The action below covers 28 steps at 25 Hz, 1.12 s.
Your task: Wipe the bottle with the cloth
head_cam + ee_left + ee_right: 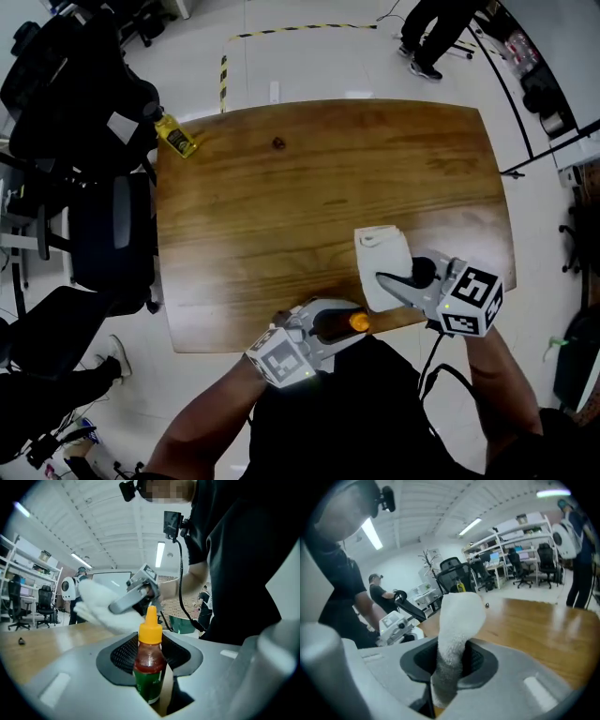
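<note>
Left gripper jaws clamp the bottle low on its body, probably to leave the neck exposed. Right gripper jaws clamp the cloth, held just beside the bottle, ready for wiping.
</note>
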Each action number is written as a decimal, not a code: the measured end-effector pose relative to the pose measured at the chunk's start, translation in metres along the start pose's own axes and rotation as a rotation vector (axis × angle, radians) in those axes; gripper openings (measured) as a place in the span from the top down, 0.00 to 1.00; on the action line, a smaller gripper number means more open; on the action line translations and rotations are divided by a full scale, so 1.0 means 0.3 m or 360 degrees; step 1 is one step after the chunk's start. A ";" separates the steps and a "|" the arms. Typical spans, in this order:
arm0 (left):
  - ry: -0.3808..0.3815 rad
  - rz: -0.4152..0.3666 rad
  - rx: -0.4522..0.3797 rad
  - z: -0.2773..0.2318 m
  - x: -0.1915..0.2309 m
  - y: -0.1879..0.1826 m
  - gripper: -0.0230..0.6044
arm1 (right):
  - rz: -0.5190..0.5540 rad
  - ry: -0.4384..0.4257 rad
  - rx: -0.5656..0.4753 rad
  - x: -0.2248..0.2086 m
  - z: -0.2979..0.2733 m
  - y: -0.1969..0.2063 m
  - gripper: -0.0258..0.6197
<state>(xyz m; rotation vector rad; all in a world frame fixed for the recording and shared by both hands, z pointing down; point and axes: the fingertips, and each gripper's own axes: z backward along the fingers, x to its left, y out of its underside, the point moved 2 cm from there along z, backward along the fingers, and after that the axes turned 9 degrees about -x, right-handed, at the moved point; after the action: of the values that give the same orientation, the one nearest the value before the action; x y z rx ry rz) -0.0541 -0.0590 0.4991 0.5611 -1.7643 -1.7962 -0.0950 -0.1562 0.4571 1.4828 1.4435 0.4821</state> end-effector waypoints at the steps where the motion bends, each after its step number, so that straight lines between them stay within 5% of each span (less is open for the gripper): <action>1: 0.0002 -0.0005 0.0008 0.001 -0.001 0.010 0.69 | 0.0136 -0.0016 0.0011 0.054 0.039 -0.036 0.84; 5: 0.0011 -0.0014 0.0019 0.000 0.006 0.020 0.69 | 0.0595 -0.0065 0.0236 0.264 0.106 -0.117 0.84; 12: -0.0038 0.0008 0.0017 0.001 0.009 0.012 0.69 | 0.1042 -0.0042 0.0582 0.360 -0.029 0.013 0.84; 21: -0.0059 -0.0002 0.0035 0.003 0.014 0.017 0.69 | 0.1106 0.0042 0.0625 0.371 -0.091 0.081 0.84; 28: -0.0035 -0.0021 0.0026 0.003 0.014 0.026 0.69 | 0.0986 0.0097 0.0573 0.363 -0.044 0.094 0.84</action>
<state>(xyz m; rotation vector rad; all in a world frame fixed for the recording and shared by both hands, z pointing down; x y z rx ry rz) -0.0573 -0.0610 0.5073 0.5628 -1.7958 -1.8047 -0.0673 -0.0466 0.4496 2.2373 1.1320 0.6643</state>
